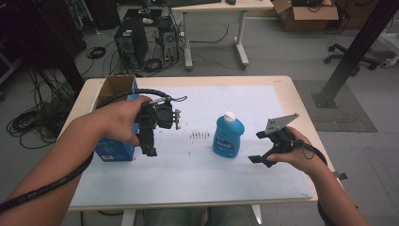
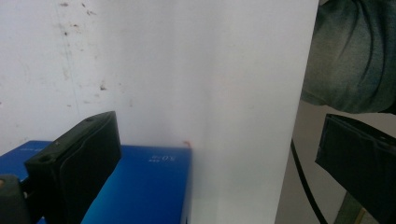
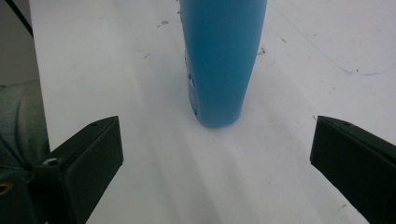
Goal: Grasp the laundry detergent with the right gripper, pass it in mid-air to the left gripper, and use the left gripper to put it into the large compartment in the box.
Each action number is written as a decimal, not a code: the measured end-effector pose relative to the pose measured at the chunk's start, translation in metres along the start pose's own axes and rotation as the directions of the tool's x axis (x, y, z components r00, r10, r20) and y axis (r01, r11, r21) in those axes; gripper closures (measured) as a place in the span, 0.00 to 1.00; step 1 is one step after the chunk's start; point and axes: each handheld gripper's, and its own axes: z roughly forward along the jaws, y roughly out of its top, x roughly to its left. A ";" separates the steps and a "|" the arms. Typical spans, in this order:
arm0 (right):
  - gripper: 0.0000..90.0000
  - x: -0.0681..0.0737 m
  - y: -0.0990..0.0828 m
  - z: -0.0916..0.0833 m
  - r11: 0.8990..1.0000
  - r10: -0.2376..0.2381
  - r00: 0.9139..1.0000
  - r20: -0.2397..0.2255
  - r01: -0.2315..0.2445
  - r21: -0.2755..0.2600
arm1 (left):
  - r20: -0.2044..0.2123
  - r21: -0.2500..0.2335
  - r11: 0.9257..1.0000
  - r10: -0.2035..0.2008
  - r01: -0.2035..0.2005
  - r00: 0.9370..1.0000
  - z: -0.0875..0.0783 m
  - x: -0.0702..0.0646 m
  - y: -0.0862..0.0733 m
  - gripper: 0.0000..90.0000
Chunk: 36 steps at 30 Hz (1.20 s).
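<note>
Blue bottle (image 3: 222, 60) before right tool (image 3: 215, 168) (upright)

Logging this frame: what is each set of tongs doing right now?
Left tongs: open, empty, above the blue box.
Right tongs: open, empty, facing the blue bottle.

table top (image 1: 291, 94): pale wood-look edge, smooth, matt
white sheet (image 1: 188, 174): paper-like cover over the table, matt, smooth, scuffed with small dark marks near the middle
blue bottle (image 1: 228, 137): smooth plastic with a slight sheen; cap white plastic
blue box (image 1: 113, 151): printed card, faintly glossy outside; open flaps at the far left are raw brown cardboard, matt
left gripper (image 1: 149, 150): black plastic jaws, matt, with a ridged black cable
right gripper (image 1: 262, 160): matt black jaws; grey plate on top looks like flat dull metal
trouser cloth (image 2: 355, 51): grey-green woven fabric, creased
</note>
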 end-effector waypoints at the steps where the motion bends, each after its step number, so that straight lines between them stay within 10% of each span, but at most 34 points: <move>1: 0.02 -0.001 -0.001 0.001 1.000 0.000 1.000 0.003 0.000 -0.007 | -0.001 0.000 1.000 0.001 -0.001 1.000 -0.001 0.000 0.000 0.00; 36: 0.01 -0.013 -0.015 0.048 0.972 0.037 0.999 -0.040 -0.046 -0.231 | -0.009 -0.006 1.000 -0.007 0.007 1.000 -0.005 0.001 -0.006 0.00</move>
